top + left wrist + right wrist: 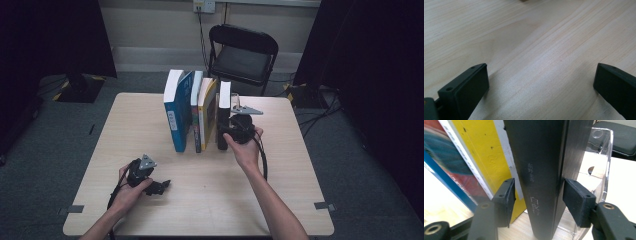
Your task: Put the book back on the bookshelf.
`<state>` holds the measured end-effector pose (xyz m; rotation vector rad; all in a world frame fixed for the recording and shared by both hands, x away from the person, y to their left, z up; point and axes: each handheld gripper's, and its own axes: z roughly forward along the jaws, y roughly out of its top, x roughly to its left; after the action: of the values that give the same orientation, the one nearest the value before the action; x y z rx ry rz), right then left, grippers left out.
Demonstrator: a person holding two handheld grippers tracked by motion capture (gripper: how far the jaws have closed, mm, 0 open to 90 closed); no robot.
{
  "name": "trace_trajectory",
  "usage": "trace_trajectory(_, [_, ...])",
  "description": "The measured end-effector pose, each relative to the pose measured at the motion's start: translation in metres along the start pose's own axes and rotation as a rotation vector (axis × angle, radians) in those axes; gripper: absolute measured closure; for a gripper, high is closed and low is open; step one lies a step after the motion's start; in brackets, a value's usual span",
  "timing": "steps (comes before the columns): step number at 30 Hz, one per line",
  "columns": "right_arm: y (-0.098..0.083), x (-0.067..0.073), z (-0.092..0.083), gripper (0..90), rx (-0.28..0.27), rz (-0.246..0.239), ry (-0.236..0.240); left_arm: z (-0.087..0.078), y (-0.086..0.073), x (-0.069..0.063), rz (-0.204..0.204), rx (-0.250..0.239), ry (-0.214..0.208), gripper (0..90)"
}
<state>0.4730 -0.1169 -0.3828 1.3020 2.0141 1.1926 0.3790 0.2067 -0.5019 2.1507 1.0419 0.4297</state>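
Note:
A row of books stands upright at the middle of the table (210, 190): a large blue book (176, 112), a thin one, a yellow book (206, 112) and a black book (224, 112) at the right end. My right gripper (231, 131) is at the black book's spine near its foot. In the right gripper view the black book (536, 157) stands between the jaws of my right gripper (537, 195); the right pad is at its edge and a thin gap shows at the left pad. My left gripper (159, 187) rests low at the front left, and the jaws of my left gripper (541, 75) stand wide apart over bare wood.
A clear plastic bookend (602, 157) stands against the black book's far side. The yellow book (479, 150) leans beside the black one. A black folding chair (242, 55) stands behind the table, with dark curtains at both sides.

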Motion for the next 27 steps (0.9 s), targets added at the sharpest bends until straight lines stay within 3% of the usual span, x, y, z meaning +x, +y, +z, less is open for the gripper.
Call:
trace_trajectory(14, [0.0, 0.0, -0.005, 49.5, -0.013, 0.013, 0.009, 0.0, 0.0, 0.0, 0.002, 0.001, 0.0, 0.0])
trace_trajectory(17, [0.0, 0.002, -0.004, 45.7, -0.018, -0.008, -0.006, 0.0, 0.0, 0.0, 0.001, 0.0, 0.001, 0.0])
trace_trajectory(21, [0.001, 0.003, -0.003, 35.3, -0.041, -0.008, 0.009, 0.0, 0.0, 0.0, -0.003, 0.003, 0.003, 0.0])
trace_trajectory(25, [0.017, 0.003, -0.004, 30.4, -0.073, -0.02, 0.001, 0.0, 0.0, 0.0, -0.003, 0.002, 0.003, 0.0])
trace_trajectory(27, [0.024, 0.004, -0.002, 29.3, -0.076, -0.02, -0.025, 0.0, 0.0, 0.0, -0.003, 0.001, 0.003, 0.0])
